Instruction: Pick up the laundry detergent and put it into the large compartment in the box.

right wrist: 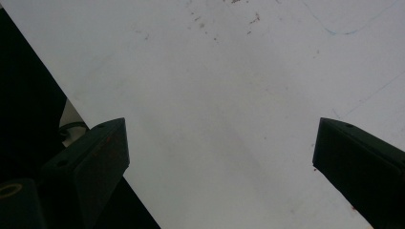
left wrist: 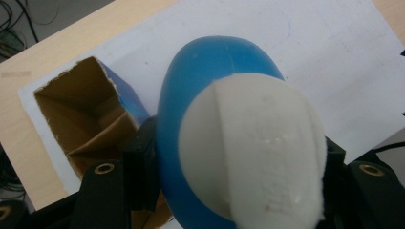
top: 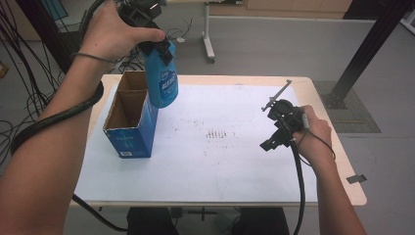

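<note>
Our left tool squeezed the blue bottle up high, just right of the open box. Our right tool hung wide open and empty over the tabletop.

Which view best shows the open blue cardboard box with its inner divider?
The high view: the open blue cardboard box stands whole on the white sheet, both compartments visible, beside the blue plastic bottle held in the left gripper. The left gripper view shows part of its interior behind the bottle; the right gripper view faces the sheet.
</note>
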`<state>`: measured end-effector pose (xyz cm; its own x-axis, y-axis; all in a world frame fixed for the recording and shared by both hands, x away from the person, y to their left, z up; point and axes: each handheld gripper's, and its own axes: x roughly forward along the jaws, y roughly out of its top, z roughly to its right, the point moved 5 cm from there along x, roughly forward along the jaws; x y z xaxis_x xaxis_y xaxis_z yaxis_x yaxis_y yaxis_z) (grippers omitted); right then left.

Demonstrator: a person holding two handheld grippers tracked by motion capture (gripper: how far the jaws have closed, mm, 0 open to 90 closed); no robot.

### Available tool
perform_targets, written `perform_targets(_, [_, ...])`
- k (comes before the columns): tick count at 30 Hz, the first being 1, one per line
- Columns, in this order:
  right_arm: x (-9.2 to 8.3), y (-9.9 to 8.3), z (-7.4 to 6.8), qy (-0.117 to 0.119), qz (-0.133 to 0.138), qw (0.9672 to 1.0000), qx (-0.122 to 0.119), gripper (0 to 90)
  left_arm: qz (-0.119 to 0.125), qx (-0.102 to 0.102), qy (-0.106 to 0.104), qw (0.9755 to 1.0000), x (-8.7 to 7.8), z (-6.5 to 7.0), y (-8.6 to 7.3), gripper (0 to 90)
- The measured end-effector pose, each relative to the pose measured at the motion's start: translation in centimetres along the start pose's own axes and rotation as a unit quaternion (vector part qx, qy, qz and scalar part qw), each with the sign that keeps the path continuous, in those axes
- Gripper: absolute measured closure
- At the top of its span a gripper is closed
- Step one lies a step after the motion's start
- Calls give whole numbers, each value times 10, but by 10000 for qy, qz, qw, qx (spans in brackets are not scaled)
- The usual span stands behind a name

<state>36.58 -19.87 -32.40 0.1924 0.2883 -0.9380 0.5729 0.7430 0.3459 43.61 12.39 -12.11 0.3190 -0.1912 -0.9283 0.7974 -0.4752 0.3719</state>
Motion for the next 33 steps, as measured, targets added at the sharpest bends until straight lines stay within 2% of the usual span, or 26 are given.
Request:
perform_targets(5, [1, 0, -1, 14, 4, 10000, 3, 48, -32, -213, 53, 9998, -1, -13, -6, 378])
perform_targets(9, [1, 1, -1, 28, 17, 10000, 9, 48, 47, -379, 135, 9992, -4, -21, -9, 378])
perform_targets(15, [1, 0, 0, 0, 9, 10000, -9, 48, 120, -610, 305, 9976, -9, -33, -15, 378])
perform_targets(22, [1, -1, 1, -1, 8, 10000, 12, 48, 151, -822, 344, 9959, -11, -48, -25, 378])
perform_targets(33, [0, -1, 1, -25, 25, 10000, 17, 48, 252, -1316, 613, 9891, -11, -76, -40, 378])
